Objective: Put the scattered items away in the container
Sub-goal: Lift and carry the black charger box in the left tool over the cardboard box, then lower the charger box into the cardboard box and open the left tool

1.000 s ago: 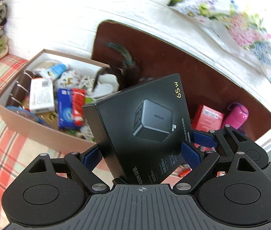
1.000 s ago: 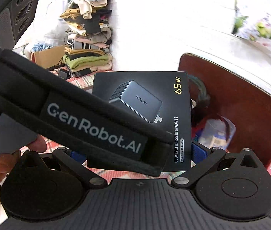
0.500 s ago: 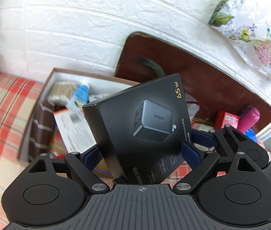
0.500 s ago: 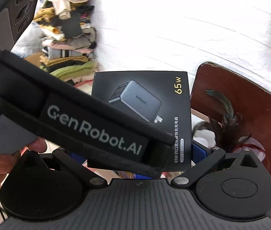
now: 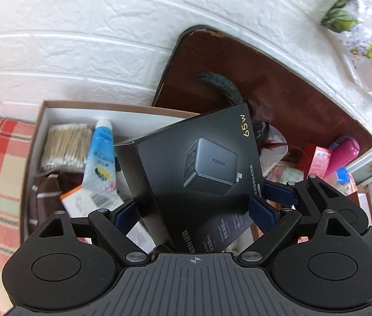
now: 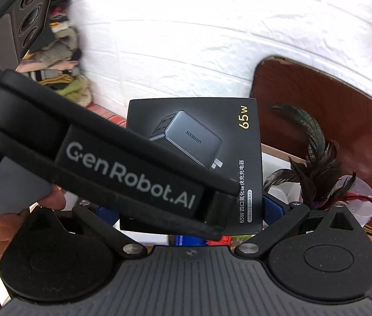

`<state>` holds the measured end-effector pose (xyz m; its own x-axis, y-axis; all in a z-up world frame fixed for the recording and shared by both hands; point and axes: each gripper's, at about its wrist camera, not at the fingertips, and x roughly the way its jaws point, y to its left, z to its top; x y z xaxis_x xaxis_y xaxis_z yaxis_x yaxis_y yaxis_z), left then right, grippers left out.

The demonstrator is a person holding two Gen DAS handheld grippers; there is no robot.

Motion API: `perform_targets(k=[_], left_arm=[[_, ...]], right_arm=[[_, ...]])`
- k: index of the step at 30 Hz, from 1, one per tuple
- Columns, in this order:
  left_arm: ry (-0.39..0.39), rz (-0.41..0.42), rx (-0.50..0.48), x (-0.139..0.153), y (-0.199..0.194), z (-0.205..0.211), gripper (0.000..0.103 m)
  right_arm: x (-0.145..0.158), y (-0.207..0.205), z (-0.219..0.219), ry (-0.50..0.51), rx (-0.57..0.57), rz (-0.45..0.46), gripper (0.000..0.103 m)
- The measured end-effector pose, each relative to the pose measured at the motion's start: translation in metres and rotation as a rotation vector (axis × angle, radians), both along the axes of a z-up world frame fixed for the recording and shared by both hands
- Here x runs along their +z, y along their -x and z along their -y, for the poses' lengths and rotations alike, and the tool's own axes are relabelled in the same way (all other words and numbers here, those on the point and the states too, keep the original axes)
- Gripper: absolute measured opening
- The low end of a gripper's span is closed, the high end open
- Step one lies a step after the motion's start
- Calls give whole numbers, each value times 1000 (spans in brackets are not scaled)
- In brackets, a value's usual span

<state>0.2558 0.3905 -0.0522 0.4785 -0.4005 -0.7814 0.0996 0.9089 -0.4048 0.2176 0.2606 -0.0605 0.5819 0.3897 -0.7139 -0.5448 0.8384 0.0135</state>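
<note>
- Left wrist view: the black charger box (image 5: 199, 173) hides much of the open cardboard container (image 5: 32, 142) behind it.
- Right wrist view: a black strap (image 6: 112, 171) covers the box's lower left.
- Box: glossy black, grey charger pictured, gold "65W".
- Both the left gripper (image 5: 195, 209) and right gripper (image 6: 188, 210) pinch the box, held tilted above the container.

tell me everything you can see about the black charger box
The black charger box is a flat matte carton printed with a grey UGREEN plug adapter, a yellow "65w" and white Chinese text. It is closed and tilted, held above the open cardboard box. Both grippers' blue pads clamp its lower edges: left gripper, right gripper.
</note>
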Motion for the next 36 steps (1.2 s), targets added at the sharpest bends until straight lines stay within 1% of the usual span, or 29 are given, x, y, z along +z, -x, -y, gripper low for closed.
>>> perform_targets(k=[3,5,7,8,10,12,16,19,22,23,25,27,29,32,34,35,36], left_arm=[[-1,-27,-11,-8,-21,0,91],[-25,-38,-3,-14,-35,3,95],[-68,-35,32,-17,-45,3,95],[-78,-38,49,-19,-48,0,95],[-72,-47,69,-21,-51,-7,95],[-67,-52,70,-24,-49,-14,94],[-105,-72,33,-32,-45,-11,94],[-134,-65,0,-36,-40,-5,92],[-129,-56,-7,-39,-42,-3,85],[-126,-53,-8,-39,-42,-2,79],[-106,-57,-6,-41,-48,0,75],[-108,-53,-15,-41,-55,6,70],[-118,-45,-26,-41,-63,13,68],[-131,-38,-34,-42,-73,22,69],[-136,-40,-33,-44,-79,27,71],[-140,-42,-29,-45,-81,29,78],[-147,-46,-24,-47,-82,30,83]], right_arm=[[-6,-16,-2,6,-37,-13,102],[-15,-29,1,-6,-85,-48,102],[-25,-42,4,-18,-133,-83,102],[-29,-49,6,-19,-157,-101,102],[-40,-58,8,28,-200,-140,102],[-42,-57,13,37,-191,-139,102],[-42,-50,18,19,-182,-133,102],[-41,-45,20,12,-179,-122,102],[-40,-41,23,6,-168,-111,96],[-40,-41,23,5,-162,-111,92],[-41,-44,24,9,-158,-111,86],[-41,-49,25,15,-158,-110,72],[-42,-54,26,21,-158,-110,70],[-43,-61,27,30,-158,-109,70],[-43,-66,28,36,-158,-108,73],[-44,-68,29,39,-158,-108,75],[-44,-71,29,42,-158,-108,77]])
